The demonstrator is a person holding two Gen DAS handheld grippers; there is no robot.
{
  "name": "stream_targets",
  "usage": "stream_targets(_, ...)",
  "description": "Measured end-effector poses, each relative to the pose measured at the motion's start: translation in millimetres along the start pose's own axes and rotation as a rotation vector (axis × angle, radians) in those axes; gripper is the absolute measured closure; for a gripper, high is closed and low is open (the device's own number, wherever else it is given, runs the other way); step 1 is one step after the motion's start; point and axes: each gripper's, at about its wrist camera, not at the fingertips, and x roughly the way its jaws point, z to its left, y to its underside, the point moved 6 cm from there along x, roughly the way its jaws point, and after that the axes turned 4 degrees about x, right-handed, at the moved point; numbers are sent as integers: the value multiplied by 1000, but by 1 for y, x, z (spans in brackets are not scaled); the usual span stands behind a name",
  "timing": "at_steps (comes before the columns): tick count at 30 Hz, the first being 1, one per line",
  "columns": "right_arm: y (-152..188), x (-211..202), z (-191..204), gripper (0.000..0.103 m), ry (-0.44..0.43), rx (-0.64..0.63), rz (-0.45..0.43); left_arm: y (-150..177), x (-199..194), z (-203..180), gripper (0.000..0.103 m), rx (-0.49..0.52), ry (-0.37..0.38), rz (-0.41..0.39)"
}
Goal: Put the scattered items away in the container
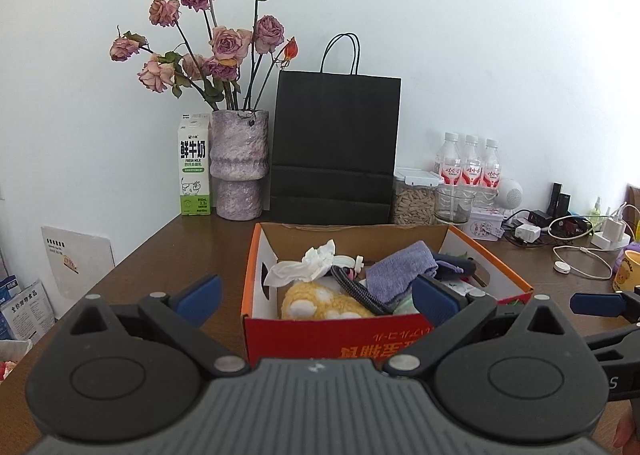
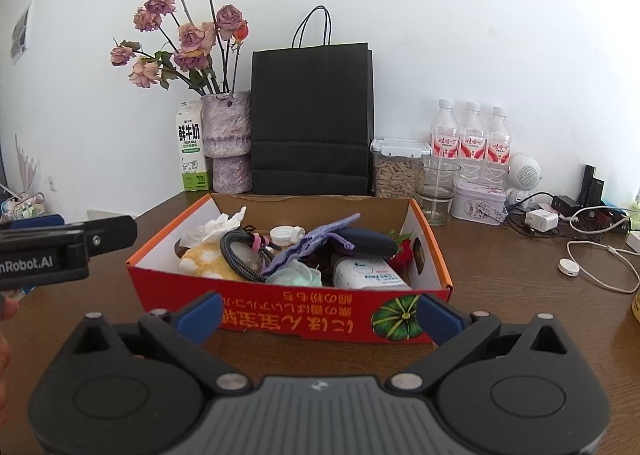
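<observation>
Wood table (image 2: 500, 275) (white wall (image 2: 440, 15) behind) bears filled box (image 2: 296, 307).

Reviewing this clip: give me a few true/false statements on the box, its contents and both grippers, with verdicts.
1. The left gripper holds a cloth. False: it is open and holds nothing.
2. The right gripper is open. True.
3. The box is empty. False: it holds a purple cloth, a cable, a wipes pack, a yellow plush and more.
4. A black bag stands behind the box. True.
5. The milk carton lies inside the box. False: it stands upright by the vase.
</observation>
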Motion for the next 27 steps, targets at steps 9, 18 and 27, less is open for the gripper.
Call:
stream_targets(9,32,-33,1,0,26,17,23,32,-32,-2,0,17,22,47)
stream_targets(18,61,-49,4,0,37,13,59,59,-50,-9,0,51,10,87)
stream_targets(27,61,-56,8,0,22,14,47,54,-54,-10,0,54,-2,62)
